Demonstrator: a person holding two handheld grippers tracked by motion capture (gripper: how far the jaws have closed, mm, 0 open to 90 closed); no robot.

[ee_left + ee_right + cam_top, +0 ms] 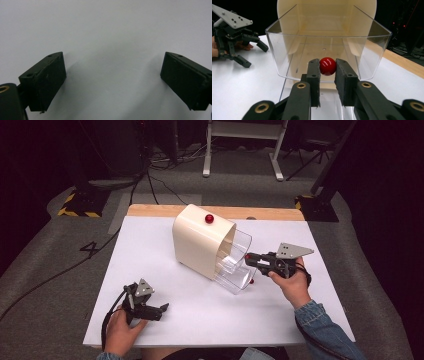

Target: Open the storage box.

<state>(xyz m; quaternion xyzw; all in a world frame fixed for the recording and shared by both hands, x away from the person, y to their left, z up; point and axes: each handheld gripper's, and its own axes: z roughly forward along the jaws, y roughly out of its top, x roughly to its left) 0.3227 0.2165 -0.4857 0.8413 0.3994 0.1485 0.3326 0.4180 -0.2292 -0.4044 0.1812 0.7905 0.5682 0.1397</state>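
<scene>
- The cream box [202,242] is the landmark: a tall, rounded, glossy housing standing toward the far middle of the white table [165,320], with a small red knob [209,218] on its top.
- A clear drawer [287,50] of see-through plastic sticks out of the box's open front, toward the person's right hand; its walls are thin and its rim is square-cornered.
- On the drawer's front wall sits a red ball handle [327,66], shiny and round, with a bright glint on its upper side.
- The right gripper [327,68] is clamped on that ball handle, one black pad pressing on each side of it, straight out from the box's open front.
- The left gripper [162,309] lies low on the table, well apart from the box on the person's near-left side.
- In the left gripper view its two black pads [47,80] stand wide apart with bare white tabletop between them.
</scene>
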